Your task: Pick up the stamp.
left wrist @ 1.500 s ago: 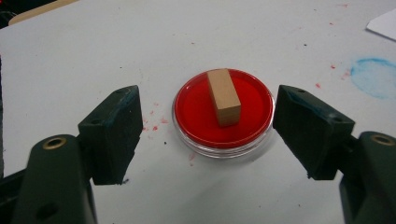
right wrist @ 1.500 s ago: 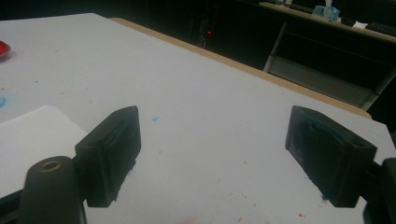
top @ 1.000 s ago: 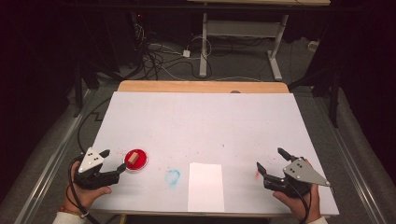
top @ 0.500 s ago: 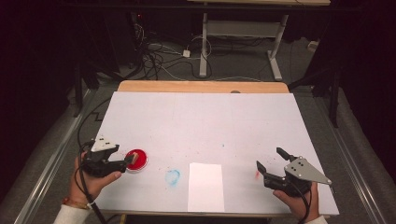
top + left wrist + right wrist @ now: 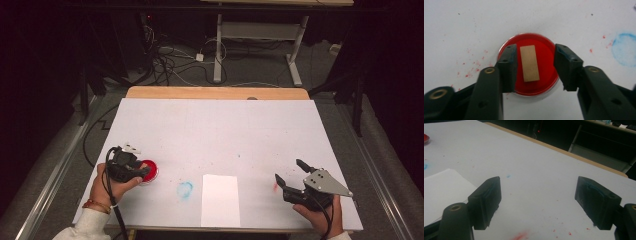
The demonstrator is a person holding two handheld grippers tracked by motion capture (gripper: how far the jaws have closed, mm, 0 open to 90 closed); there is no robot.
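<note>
Left claw [image 5: 534, 67] hangs over the red dish [image 5: 530, 63] with its jaws apart, one on each side of the small tan block [image 5: 529, 63] that lies in the red. Neither jaw seems to touch the block; the near jaw stands just beside its long edge, the other well off across the dish. From above, the left claw [image 5: 131, 166] is tipped down over the dish [image 5: 148, 170] near the front left of the white table [image 5: 215, 130], with the person's hand wrapped round it.

The step in hand looks like picking up the block. To do it well, the person would centre the jaws so both long sides meet the pads evenly, lower until the pads reach the block without pressing the dish rim, then close gently. The dish may slide or tip if a jaw catches its wall, and the red stuff could splash; specks already dot the table.

Right claw [image 5: 537, 205] rests wide open and empty at the front right [image 5: 295, 182], near a red smear [image 5: 520, 236]. A white sheet of paper [image 5: 220, 200] and a blue smudge [image 5: 184, 189] lie between the two claws.
</note>
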